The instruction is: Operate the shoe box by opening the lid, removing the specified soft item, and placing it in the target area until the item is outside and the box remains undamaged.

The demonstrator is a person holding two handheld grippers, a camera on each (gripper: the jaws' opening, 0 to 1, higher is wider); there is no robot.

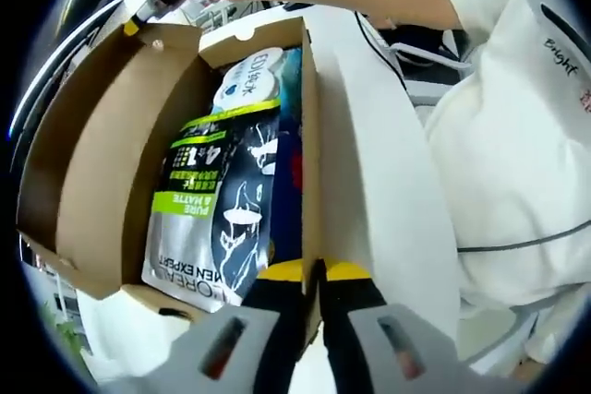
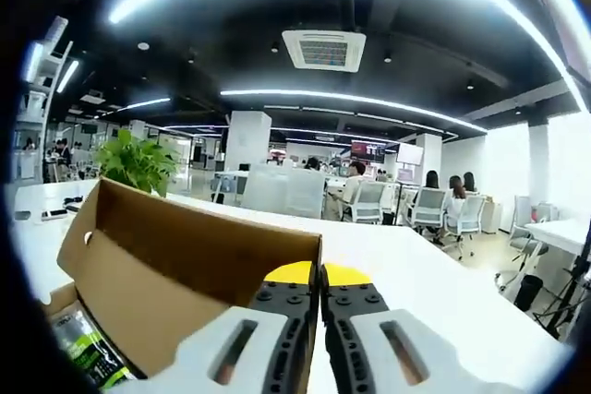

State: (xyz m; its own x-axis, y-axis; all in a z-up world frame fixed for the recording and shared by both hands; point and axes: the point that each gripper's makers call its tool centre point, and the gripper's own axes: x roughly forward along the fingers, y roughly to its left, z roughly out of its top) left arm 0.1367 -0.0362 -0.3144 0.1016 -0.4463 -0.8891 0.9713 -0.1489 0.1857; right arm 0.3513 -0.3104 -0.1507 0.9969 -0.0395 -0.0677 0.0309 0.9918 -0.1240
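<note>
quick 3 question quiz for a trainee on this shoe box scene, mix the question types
1. True or false: the shoe box lid is already open.
2. What is the left gripper clamped on? A) the box's side wall B) the pouch C) nothing
3. Fill in: the silver and black pouch lies ____ the box.

Key: 1 true. 2 A. 3 inside.

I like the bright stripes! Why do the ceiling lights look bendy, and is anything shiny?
Right gripper view: the fisheye lens curves the long white ceiling light strips into arcs. Left gripper view: glare streaks the glossy black-and-green packet inside the brown cardboard shoe box.
</note>
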